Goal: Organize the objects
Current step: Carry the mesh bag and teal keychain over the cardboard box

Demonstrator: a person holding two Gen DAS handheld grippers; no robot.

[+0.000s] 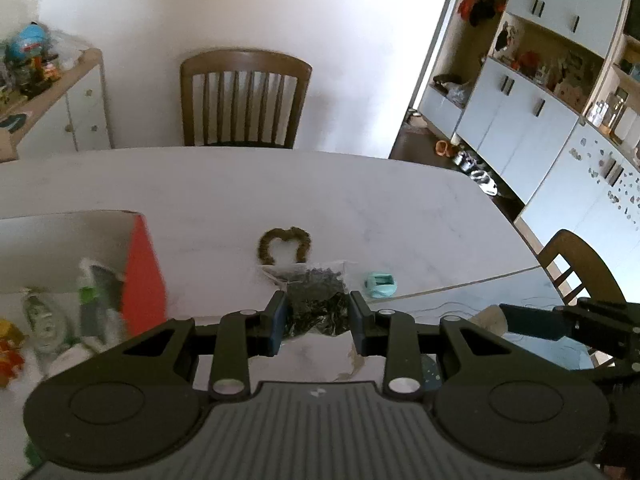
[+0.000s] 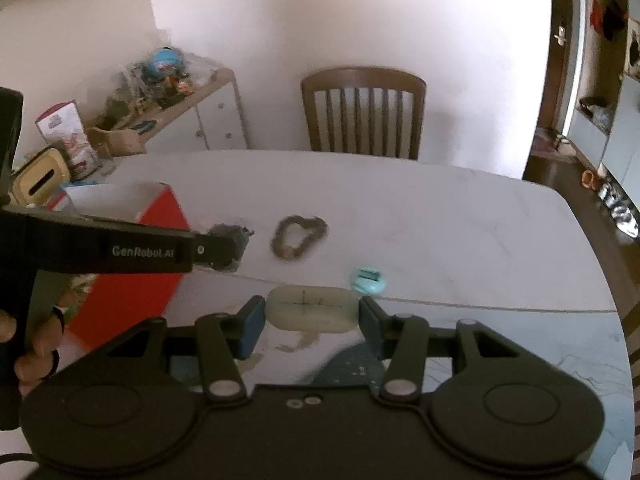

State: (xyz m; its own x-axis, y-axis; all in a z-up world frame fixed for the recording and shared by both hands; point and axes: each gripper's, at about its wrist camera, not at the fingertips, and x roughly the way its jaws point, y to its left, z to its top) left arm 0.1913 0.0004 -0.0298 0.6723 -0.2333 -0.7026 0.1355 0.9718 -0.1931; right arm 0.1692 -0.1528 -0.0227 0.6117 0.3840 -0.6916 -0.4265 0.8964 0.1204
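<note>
My left gripper (image 1: 317, 320) pinches a soft, crinkly bag of dark beads (image 1: 316, 304); right gripper (image 2: 311, 322) clamps a firm, slick soap bar (image 2: 311, 309) endwise, both above the table (image 2: 440, 216).

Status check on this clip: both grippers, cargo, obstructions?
Left gripper shut on dark bead bag. Right gripper shut on pale soap bar. Both lifted off table. Nothing blocking red box.

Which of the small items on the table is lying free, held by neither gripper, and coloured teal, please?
The teal clip-like item beside the brown hair scrunchie; the pale soap-like bar and the bag of dark bits are gripped.
</note>
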